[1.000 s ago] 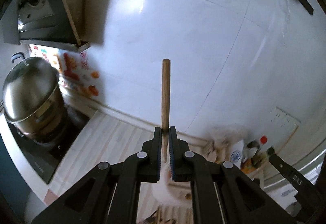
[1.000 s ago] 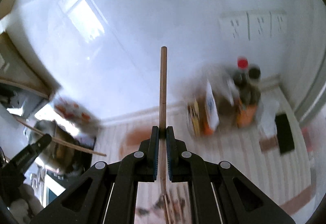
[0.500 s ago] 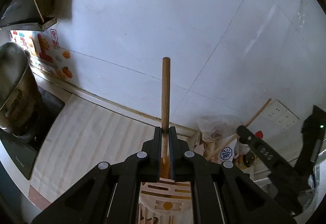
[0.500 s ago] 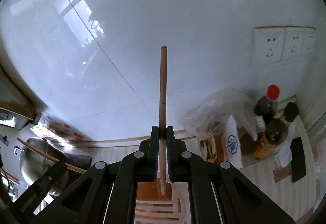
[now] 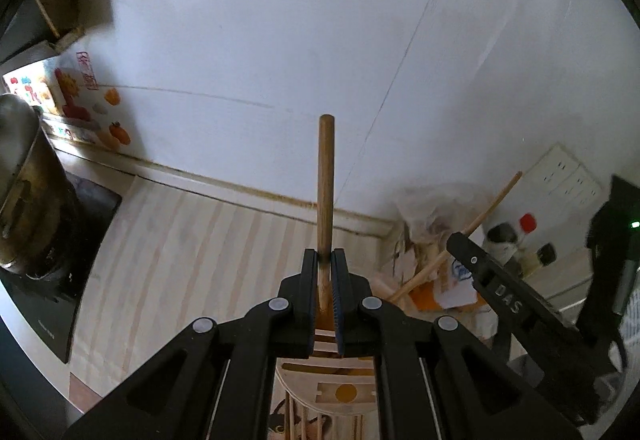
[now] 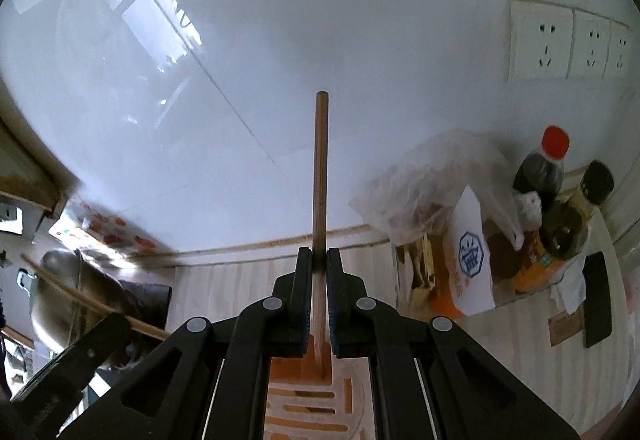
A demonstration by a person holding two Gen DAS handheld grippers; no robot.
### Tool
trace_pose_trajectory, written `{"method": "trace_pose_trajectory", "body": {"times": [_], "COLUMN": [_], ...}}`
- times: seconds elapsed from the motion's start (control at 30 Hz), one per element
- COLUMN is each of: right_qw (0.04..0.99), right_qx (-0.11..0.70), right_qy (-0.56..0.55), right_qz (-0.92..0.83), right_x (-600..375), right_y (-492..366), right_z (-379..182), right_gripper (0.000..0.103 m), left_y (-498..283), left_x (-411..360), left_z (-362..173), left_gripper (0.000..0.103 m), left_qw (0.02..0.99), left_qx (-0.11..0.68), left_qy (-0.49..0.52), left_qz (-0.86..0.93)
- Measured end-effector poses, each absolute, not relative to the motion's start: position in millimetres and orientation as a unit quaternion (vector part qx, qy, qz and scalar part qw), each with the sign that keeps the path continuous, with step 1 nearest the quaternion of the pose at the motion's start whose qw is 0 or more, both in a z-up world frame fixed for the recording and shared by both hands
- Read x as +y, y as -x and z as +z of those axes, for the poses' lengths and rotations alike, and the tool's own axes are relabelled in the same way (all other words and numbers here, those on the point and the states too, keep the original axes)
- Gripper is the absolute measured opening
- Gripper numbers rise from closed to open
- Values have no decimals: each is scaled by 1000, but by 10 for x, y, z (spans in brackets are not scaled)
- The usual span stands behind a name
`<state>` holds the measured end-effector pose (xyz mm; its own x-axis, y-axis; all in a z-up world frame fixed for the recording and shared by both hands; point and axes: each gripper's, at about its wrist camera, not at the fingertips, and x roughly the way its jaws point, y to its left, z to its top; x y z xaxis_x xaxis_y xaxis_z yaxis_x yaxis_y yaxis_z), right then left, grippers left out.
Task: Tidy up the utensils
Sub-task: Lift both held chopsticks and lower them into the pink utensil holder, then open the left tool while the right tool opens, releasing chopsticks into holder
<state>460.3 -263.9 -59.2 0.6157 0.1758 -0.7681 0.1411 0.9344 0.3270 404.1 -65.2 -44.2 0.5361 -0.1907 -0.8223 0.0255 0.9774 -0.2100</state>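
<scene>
Since the earlier frames both views have dropped from the wall toward the counter [image 5: 192, 260], and the slotted holder [image 6: 316, 400] has come into the bottom centre of each.

We judge the step in hand to be lowering two utensils into that holder. To do it well we keep each handle upright, line its lower end over one slot and ease down without scraping the rim; we let go only once the end is seated (the two grippers sit close, so one at a time seems safer). The left gripper [image 5: 325, 260] is clenched on a thick wooden handle [image 5: 325, 175] rising through the frame's centre; the right gripper [image 6: 319, 260] grips a thinner wooden stick [image 6: 321, 167], whose lower end reaches the holder's orange top.

The counter is pale, striped wood-look, backed by glossy white wall tiles [image 5: 280, 39]. At left in the left view stands a steel pot [image 5: 24, 191] on a dark hob. At right in the right view are a plastic bag [image 6: 432, 183], a red-capped bottle [image 6: 540, 167] and, above, wall sockets [image 6: 568, 39].
</scene>
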Motion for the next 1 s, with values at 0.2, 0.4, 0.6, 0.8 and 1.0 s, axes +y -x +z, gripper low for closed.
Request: {"method": "trace_pose_trajectory", "body": {"times": [0.2,0.4,0.6,0.8,1.0], "right_qw": [873,860,869,880,891], "right_qx": [454,474,454,427,410], "right_qy": [-175,-184,-192,-208,-196], "right_qz": [27,51,43,15,-14], "right_x": [-2581,-2586,-2687,-2860,-2941], "right_y": [-4561,-4528,-4272,-3854,-3443], "right_z": [-732,-729,-496,-344,-435], "right_gripper": [7,13,42,61,86], "left_y": [-4086,-3961,-3773,-3539,-3297], "left_x": [-694,-602,-358,-147,-94], "left_z": [-609,-390,-226,-300,-612], "left_gripper": [6,27,73,103,103], "left_qw": [851,870,893,903,895], "left_qx": [511,482,445,427,446], "left_qy": [88,74,58,45,27], "left_qz": [-88,-77,-35,-4,7]}}
